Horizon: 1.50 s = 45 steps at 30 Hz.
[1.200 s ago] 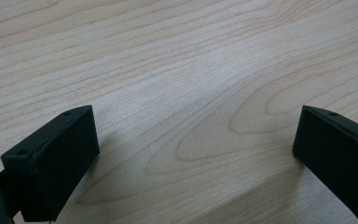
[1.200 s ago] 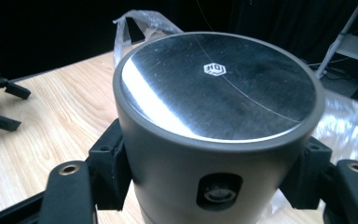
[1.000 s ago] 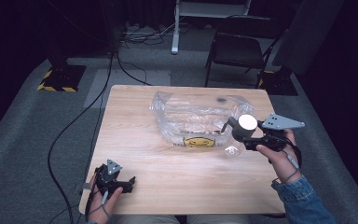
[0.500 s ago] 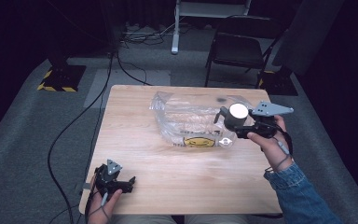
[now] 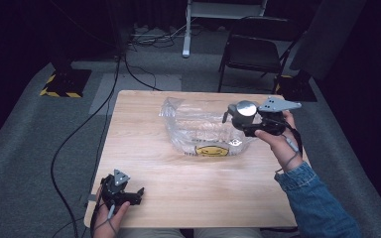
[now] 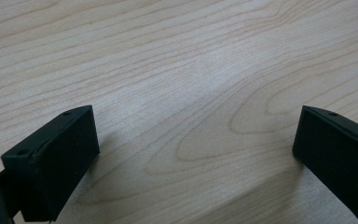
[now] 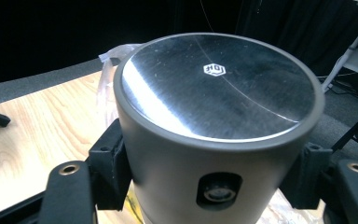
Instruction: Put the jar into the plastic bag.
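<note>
High view: right gripper [image 5: 234,119] clamps a dark grey cylinder with a shiny metal top [image 5: 245,110], held above the clear plastic bag [image 5: 203,130] with a yellow smiley print on the wooden table [image 5: 188,193]; left gripper [image 5: 140,192] rests at the table's near left corner. Left gripper view: jaws spread wide over bare wood grain [image 6: 191,84], nothing between them. Right gripper view: the cylinder [image 7: 216,126] sits gripped between both jaws, its brushed lid facing up, the bag [image 7: 109,70] behind it.

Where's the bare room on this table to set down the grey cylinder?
Bare wood lies in front of the plastic bag, between the left gripper and the sleeve. It's crowded where the right gripper holds the cylinder over the bag.
</note>
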{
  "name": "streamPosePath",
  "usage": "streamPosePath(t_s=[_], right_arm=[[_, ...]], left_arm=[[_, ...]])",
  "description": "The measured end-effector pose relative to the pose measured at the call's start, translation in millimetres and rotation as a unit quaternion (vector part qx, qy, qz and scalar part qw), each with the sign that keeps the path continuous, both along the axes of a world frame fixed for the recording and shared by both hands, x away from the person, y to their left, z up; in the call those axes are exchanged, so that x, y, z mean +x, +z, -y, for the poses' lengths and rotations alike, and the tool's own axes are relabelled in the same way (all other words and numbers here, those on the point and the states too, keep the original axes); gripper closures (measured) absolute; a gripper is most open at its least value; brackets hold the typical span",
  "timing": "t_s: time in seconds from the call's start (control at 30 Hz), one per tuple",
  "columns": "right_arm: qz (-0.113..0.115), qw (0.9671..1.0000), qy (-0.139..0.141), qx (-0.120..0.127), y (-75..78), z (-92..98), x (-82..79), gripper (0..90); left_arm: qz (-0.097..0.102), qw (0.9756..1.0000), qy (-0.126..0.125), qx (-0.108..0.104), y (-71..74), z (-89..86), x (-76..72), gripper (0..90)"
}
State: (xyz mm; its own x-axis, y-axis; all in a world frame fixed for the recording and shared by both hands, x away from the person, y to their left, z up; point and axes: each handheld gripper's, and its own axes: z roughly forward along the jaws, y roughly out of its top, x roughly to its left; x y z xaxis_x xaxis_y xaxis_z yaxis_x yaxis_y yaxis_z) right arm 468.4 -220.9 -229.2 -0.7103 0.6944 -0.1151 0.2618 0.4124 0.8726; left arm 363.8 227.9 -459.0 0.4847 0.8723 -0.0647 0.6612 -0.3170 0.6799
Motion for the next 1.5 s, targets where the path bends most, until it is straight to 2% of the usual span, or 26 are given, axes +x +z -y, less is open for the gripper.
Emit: streamPosePath(t_s=[0.43, 0.73, 0.97, 1.3, 1.5], right_arm=[[0.000, 1.0000, -0.001, 0.003, -1.6, -15.6, 30.6, 31.4], [-0.002, 1.0000, -0.008, 0.003, -9.5, -27.7, 52.1, 31.4], [0.007, 0.9999, -0.003, 0.008, -19.5, -38.1, 66.2, 31.4], [0.000, 0.9999, -0.006, 0.008, -40.8, -51.6, 81.9, 31.4], [0.004, 0.9999, -0.006, 0.010, -52.8, -56.4, 87.9, 31.4]], left_arm=[[0.001, 1.0000, 0.001, -0.003, -0.1, -0.2, 0.0, 0.3], [0.001, 1.0000, 0.001, -0.003, -0.1, -0.1, 0.0, 0.3], [0.000, 1.0000, 0.001, -0.002, -0.1, 0.1, 0.0, 0.2], [0.000, 1.0000, 0.001, -0.002, -0.1, 0.1, 0.0, 0.2], [0.001, 1.0000, 0.001, -0.002, -0.1, 0.0, 0.1, 0.2]])
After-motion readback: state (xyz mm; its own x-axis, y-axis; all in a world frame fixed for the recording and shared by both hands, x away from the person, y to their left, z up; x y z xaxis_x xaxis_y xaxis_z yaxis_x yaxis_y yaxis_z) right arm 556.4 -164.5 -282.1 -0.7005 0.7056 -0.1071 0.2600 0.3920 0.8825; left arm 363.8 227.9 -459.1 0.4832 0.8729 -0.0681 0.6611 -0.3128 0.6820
